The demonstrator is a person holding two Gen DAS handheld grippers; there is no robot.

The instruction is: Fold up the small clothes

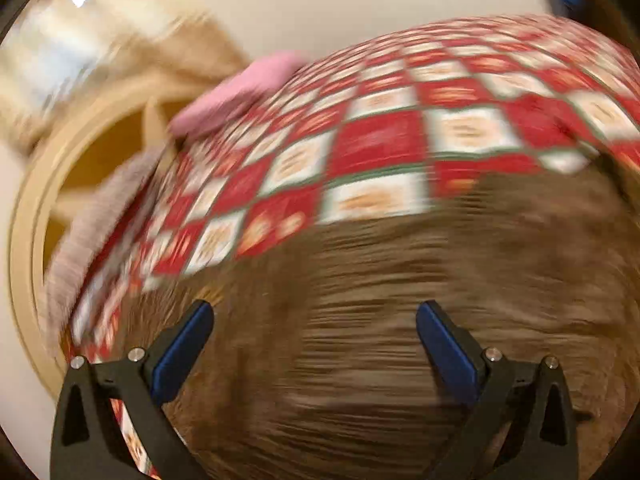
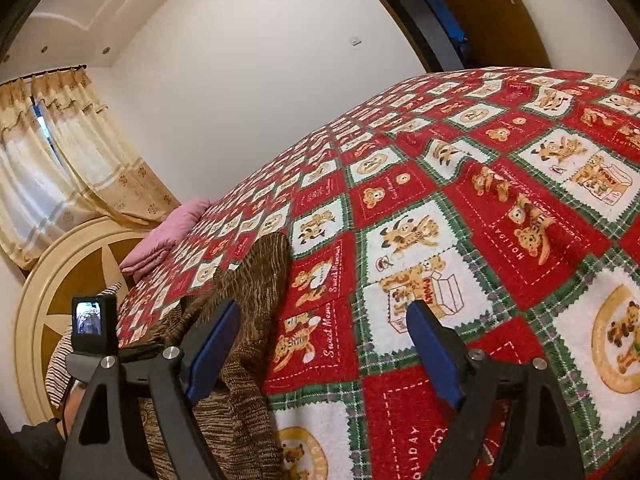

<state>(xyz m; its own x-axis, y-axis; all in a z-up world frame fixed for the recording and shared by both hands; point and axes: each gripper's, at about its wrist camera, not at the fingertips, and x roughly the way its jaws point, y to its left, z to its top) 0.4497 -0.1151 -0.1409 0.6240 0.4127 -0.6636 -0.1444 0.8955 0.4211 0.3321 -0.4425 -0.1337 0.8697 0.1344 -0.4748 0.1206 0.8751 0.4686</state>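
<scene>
A brown knitted garment (image 1: 420,312) lies on the red, white and green patchwork bedspread (image 1: 380,140). The left wrist view is motion-blurred. My left gripper (image 1: 314,316) is open, its blue-padded jaws spread wide just above the brown garment, holding nothing. In the right wrist view the same garment (image 2: 248,312) lies at the lower left on the bedspread (image 2: 500,208). My right gripper (image 2: 324,320) is open and empty, over the garment's right edge and the bedspread. The back of the left gripper's camera (image 2: 94,326) shows at the far left.
A folded pink cloth (image 2: 168,236) and a striped cushion (image 2: 64,364) lie near the round cream headboard (image 2: 44,280) at the left. Curtains (image 2: 68,160) hang behind it. A white wall and a brown door (image 2: 492,12) stand beyond the bed.
</scene>
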